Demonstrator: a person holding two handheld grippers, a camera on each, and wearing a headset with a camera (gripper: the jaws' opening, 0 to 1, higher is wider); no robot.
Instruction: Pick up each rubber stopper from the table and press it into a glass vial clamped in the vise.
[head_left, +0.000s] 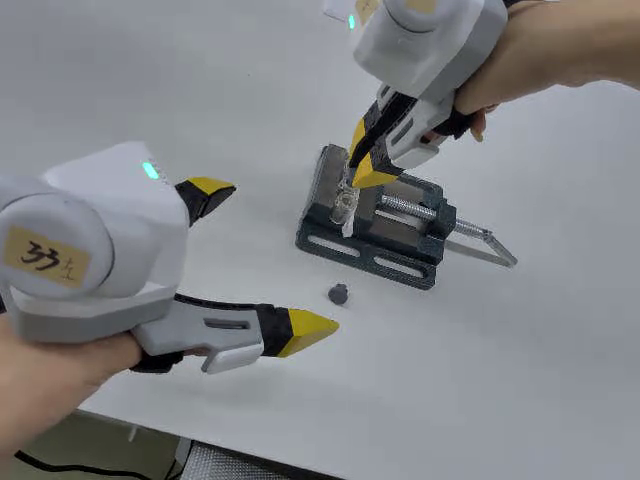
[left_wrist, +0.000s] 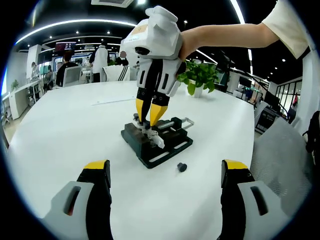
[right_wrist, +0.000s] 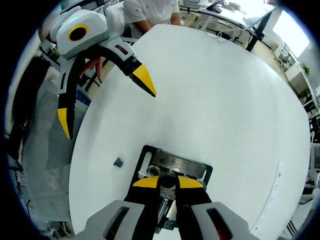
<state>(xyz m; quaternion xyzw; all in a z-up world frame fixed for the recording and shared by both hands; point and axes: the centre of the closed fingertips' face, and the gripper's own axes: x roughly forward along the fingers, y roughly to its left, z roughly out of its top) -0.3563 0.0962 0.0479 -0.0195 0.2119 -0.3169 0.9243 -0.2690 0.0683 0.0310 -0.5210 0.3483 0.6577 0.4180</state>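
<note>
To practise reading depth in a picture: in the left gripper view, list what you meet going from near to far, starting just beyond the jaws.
loose rubber stopper → vise → potted plant

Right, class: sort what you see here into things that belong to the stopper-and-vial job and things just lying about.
Job in hand:
vise
glass vial clamped in it
held rubber stopper, in the shut right claw
loose rubber stopper on the table
open left claw

Lying about:
potted plant
mesh chair
</note>
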